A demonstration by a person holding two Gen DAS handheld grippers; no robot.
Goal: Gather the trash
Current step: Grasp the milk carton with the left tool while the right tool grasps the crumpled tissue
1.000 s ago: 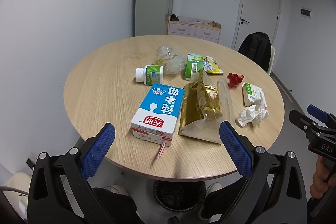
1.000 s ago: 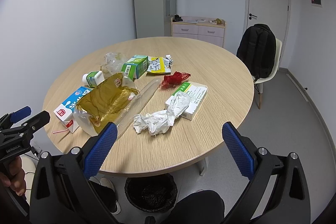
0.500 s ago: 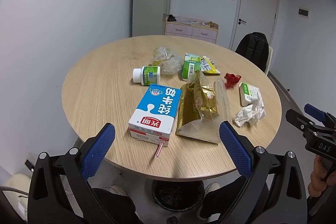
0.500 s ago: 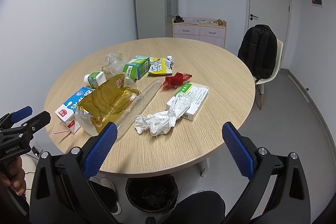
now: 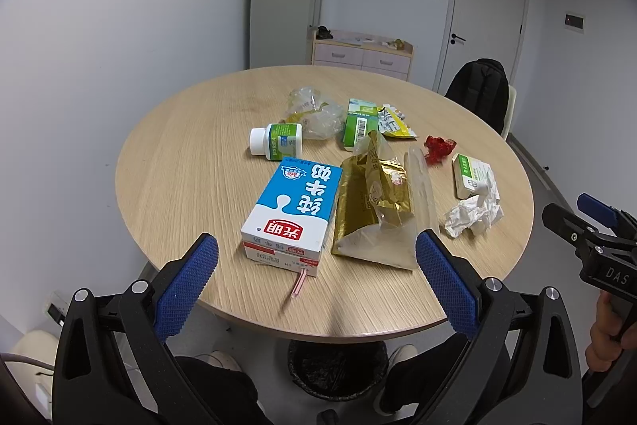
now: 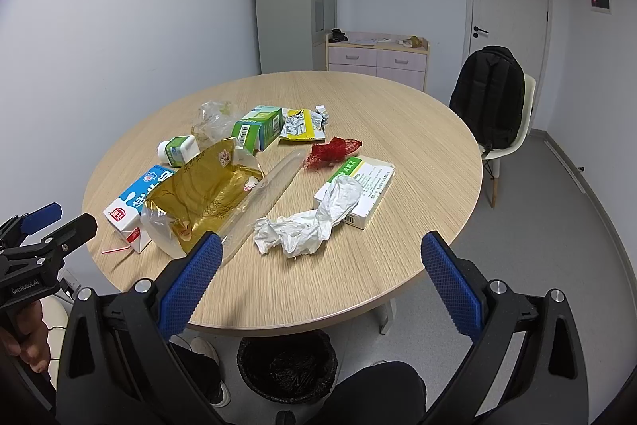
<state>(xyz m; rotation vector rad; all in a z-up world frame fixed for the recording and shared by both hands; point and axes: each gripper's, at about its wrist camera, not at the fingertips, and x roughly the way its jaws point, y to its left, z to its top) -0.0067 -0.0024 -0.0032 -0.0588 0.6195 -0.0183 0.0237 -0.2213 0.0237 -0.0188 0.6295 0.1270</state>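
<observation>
Your left tongs (image 5: 316, 279) are released, their blue pads spread wide with nothing between them, and they hover off the near edge of the round bench (image 5: 187, 162). Your right tongs (image 6: 320, 283) are just as wide apart and empty, off the bench's near right edge; each pair shows at the side of the other's view.

Right ahead of the left tongs, a blue and white milk carton (image 5: 292, 212) lies flat near the edge, a pink straw (image 5: 298, 281) sticking out of its near end. Touching its right side is a gold foil bag (image 5: 372, 202) in crumpled clear plastic. Beyond the carton a white bottle with a green label (image 5: 276, 140) lies on its side, with a clear plastic wad (image 5: 314, 110), a green box (image 5: 360, 124) and a yellow wrapper (image 5: 392, 122) further back.

Ahead of the right tongs, a crumpled white tissue (image 6: 312, 220) drapes over one end of a white and green medicine box (image 6: 364, 186). A scrap of red netting (image 6: 334, 152) lies just beyond that box.

Under the bench, between your legs, stands a bin with a black liner (image 6: 286, 365).
</observation>
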